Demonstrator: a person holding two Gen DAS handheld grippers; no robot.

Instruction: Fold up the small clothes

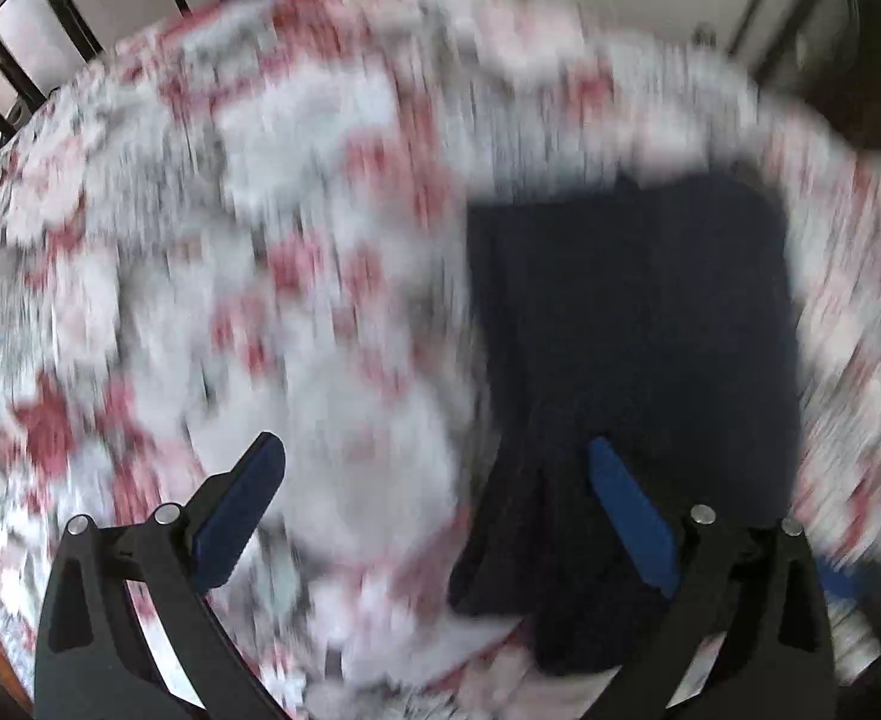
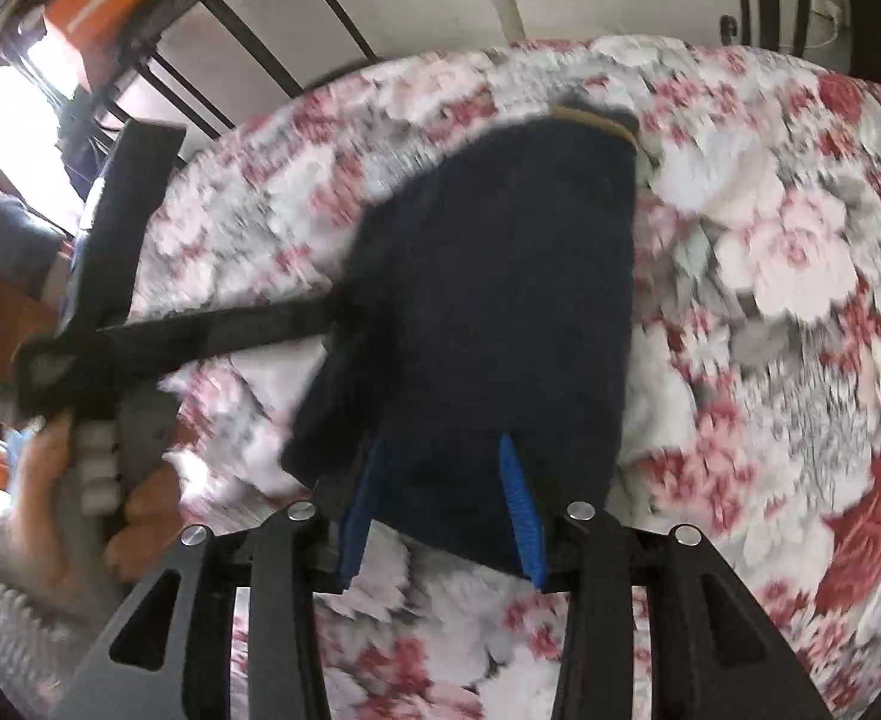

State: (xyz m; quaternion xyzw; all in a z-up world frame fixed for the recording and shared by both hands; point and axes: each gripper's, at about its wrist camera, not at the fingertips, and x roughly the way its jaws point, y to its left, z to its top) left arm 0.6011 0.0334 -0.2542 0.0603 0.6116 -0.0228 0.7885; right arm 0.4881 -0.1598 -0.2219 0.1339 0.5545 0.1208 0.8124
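Your dark navy garment (image 2: pixel 488 312) lies on the floral bedspread (image 2: pixel 800 276), its tan-trimmed end toward the far edge by the wall. Your right gripper (image 2: pixel 446 510) has the near hem between part-open jaws; grip unclear. Your left gripper (image 1: pixel 434 516) gapes wide, empty, over the garment's side edge. Open bedspread surrounds it.

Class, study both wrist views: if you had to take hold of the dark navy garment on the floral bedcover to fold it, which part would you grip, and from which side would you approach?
Probably the near hem of the navy garment, coming from above on the near side. It lies flat on the floral bedcover, tan-trimmed end farthest away, so the near edge is the most reachable free edge. The right gripper already straddles it.
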